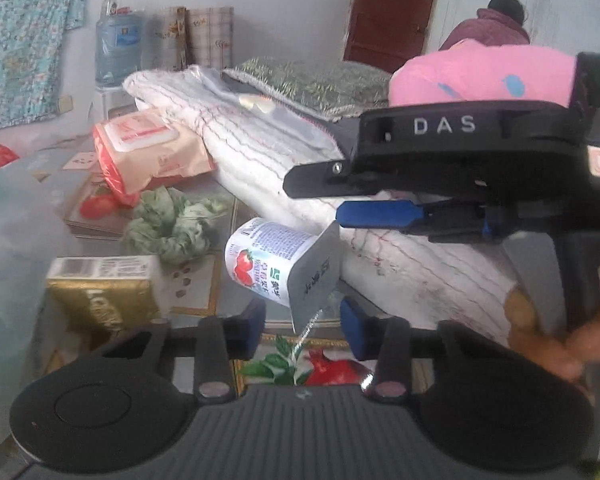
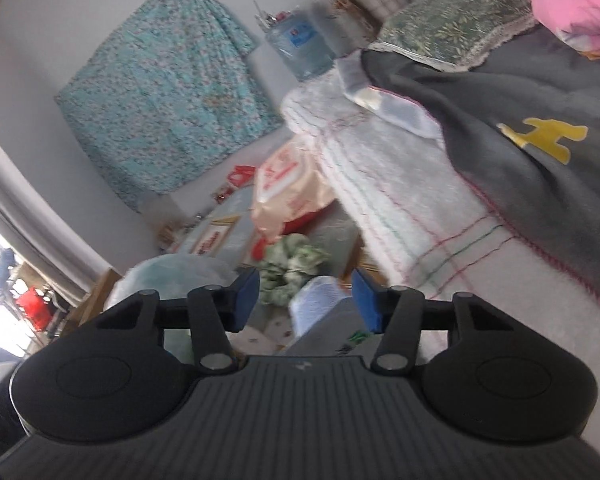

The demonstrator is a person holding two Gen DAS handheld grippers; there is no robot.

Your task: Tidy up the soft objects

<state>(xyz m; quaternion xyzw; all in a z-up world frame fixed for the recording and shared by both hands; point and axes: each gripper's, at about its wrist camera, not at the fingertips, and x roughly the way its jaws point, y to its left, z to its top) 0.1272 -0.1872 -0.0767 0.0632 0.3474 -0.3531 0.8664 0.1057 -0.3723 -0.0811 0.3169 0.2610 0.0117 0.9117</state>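
A folded white blanket (image 1: 260,152) with thin coloured stripes lies on the table, and a grey blanket (image 2: 540,92) with a yellow figure lies on top of it. A crumpled green cloth (image 1: 172,224) sits on the table in front of it. A strawberry yogurt cup (image 1: 268,260) lies tipped on its side with its foil lid towards me. My left gripper (image 1: 302,324) is open, and the lid's lower corner hangs between the pads without touching them. My right gripper (image 1: 320,200) reaches in from the right over the white blanket, above the cup, open and holding nothing; its own view shows the cup (image 2: 316,300) low between its pads (image 2: 364,300).
A wet-wipes pack (image 1: 148,148) leans on the blanket. A gold box (image 1: 104,296) and a translucent tub (image 1: 8,264) stand at the left. A green patterned pillow (image 1: 312,80) and a pink cushion (image 1: 484,76) lie behind. A water jug (image 1: 116,48) and a person in maroon (image 1: 492,24) are farther back.
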